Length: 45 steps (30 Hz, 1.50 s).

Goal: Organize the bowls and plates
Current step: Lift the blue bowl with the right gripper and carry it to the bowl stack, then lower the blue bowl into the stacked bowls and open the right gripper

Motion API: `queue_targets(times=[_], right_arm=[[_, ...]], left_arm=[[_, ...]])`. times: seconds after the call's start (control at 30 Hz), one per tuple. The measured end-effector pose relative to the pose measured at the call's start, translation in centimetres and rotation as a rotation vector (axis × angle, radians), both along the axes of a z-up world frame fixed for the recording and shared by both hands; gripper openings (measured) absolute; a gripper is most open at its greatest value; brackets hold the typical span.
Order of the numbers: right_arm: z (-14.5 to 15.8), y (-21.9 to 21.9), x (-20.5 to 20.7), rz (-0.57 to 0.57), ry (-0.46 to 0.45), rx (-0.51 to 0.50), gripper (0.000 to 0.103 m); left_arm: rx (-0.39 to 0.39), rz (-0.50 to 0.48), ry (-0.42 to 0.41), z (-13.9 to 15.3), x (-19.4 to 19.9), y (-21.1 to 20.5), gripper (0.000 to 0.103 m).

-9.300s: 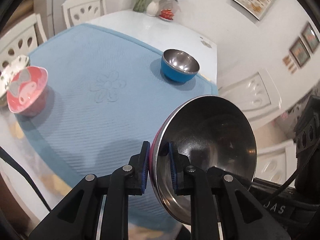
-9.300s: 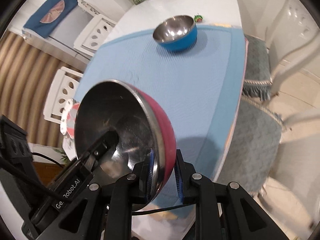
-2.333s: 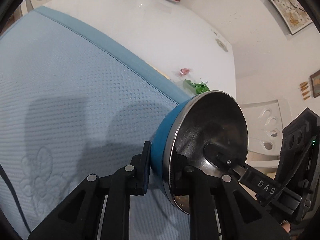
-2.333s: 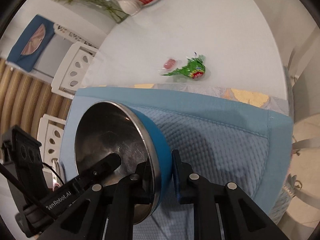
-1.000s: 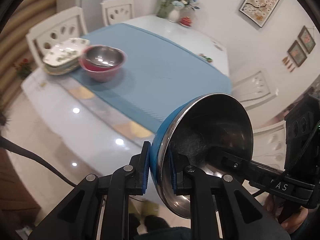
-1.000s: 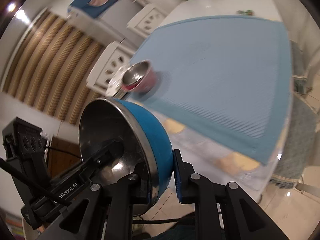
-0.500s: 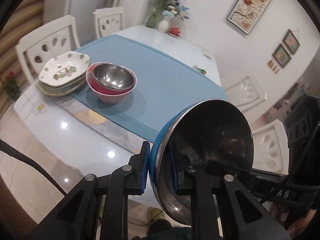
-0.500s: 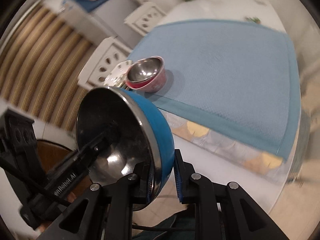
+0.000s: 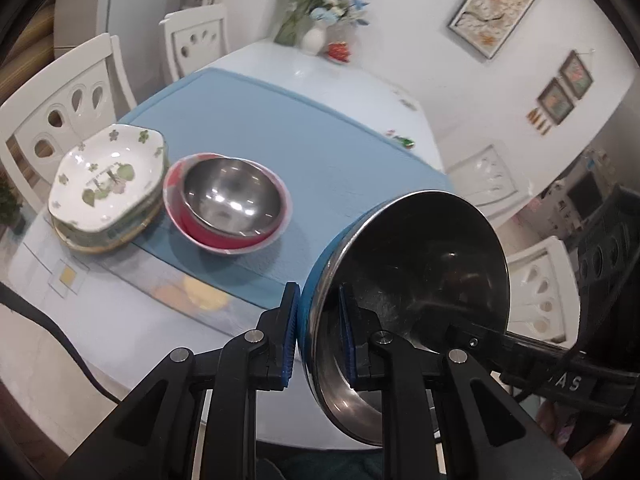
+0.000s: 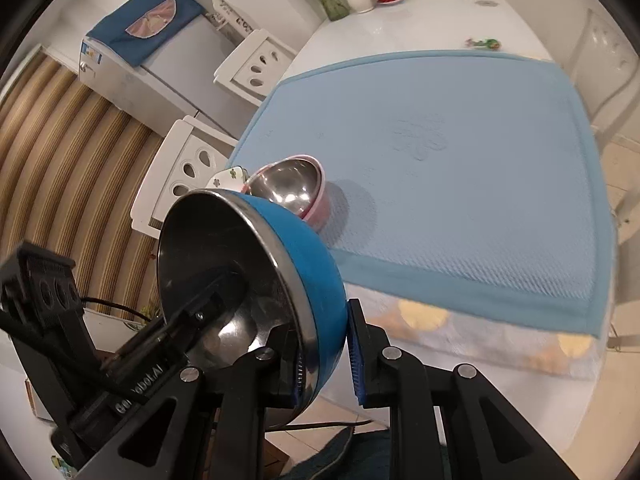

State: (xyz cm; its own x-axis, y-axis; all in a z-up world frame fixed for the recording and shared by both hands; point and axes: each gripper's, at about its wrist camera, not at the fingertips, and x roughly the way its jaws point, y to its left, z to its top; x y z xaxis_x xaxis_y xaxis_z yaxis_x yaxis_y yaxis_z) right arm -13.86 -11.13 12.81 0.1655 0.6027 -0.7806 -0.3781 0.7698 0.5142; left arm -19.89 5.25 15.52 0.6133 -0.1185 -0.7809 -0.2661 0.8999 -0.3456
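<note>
Both grippers hold one blue steel-lined bowl (image 9: 420,280) by opposite rims, tilted, in the air off the table's near edge. My left gripper (image 9: 318,336) is shut on its left rim. My right gripper (image 10: 326,354) is shut on its right rim; the bowl also shows in the right wrist view (image 10: 248,280). On the blue mat (image 9: 320,140) stands a pink bowl (image 9: 224,240) with a steel-lined bowl (image 9: 230,198) nested inside. Left of it lies a stack of flowered plates (image 9: 108,184), partly hidden in the right wrist view (image 10: 228,178).
White chairs (image 9: 60,112) stand along the table's left side and others (image 9: 540,280) at the right. A vase with flowers (image 9: 316,36) and a small red dish (image 9: 340,50) stand at the far end. A green candy wrapper (image 10: 484,43) lies beyond the mat. A fridge (image 10: 160,64) stands at the left.
Both grippers have carried the blue bowl closer to the pink bowl stack, which now looks larger and nearer. Both grips stay shut on the bowl.
</note>
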Motion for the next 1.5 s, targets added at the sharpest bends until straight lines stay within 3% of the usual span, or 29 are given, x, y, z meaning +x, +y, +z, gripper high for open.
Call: queue_targets(times=[0.13, 0.27, 0.43, 0.53, 0.77, 0.87, 1.0, 1.2, 1.37, 1.43, 1.5], right_arm=[[-2.5, 3.6, 2.1, 0.069, 0.005, 0.045, 0.018], [-3.7, 6.7, 3.0, 0.116, -0.001, 0.034, 0.018], [-4.7, 8.9, 4.4, 0.076, 0.041, 0.036, 0.019], [-4.6, 10.6, 5.5, 0.021, 0.052, 0.0, 0.018], [-2.3, 14.5, 5.6, -0.093, -0.013, -0.179, 0.02], [-1.7, 15.5, 5.9, -0.164, -0.042, -0.284, 0.02], [-2.1, 15.6, 6.9, -0.235, -0.024, -0.327, 0.02], [-3.7, 15.7, 9.5, -0.292, 0.04, -0.346, 0.02], [-4.7, 16.2, 10.3, -0.296, 0.07, -0.323, 0.02], [-5.2, 16.2, 10.2, -0.288, 0.096, -0.291, 0.02], [-5.6, 16.2, 10.4, -0.27, 0.12, -0.279, 0.025]], left_arm=[[0.136, 0.006, 0.071, -0.5, 2.2, 2.0, 0.017], [0.156, 0.023, 0.127, -1.3, 3.3, 4.1, 0.019], [0.123, -0.025, 0.149, -2.5, 5.2, 7.3, 0.02], [0.044, -0.06, 0.115, -2.6, 6.9, 9.9, 0.02], [-0.034, -0.222, 0.063, -2.1, 10.9, 13.6, 0.02], [-0.094, -0.308, 0.078, -3.1, 12.4, 14.1, 0.02], [-0.11, -0.383, 0.129, -5.2, 13.1, 13.8, 0.02], [-0.238, -0.385, 0.22, -8.0, 13.9, 14.2, 0.019], [-0.229, -0.359, 0.205, -7.9, 14.2, 14.8, 0.019], [-0.241, -0.337, 0.204, -8.0, 14.3, 15.2, 0.027], [-0.261, -0.308, 0.205, -8.0, 14.4, 15.9, 0.042]])
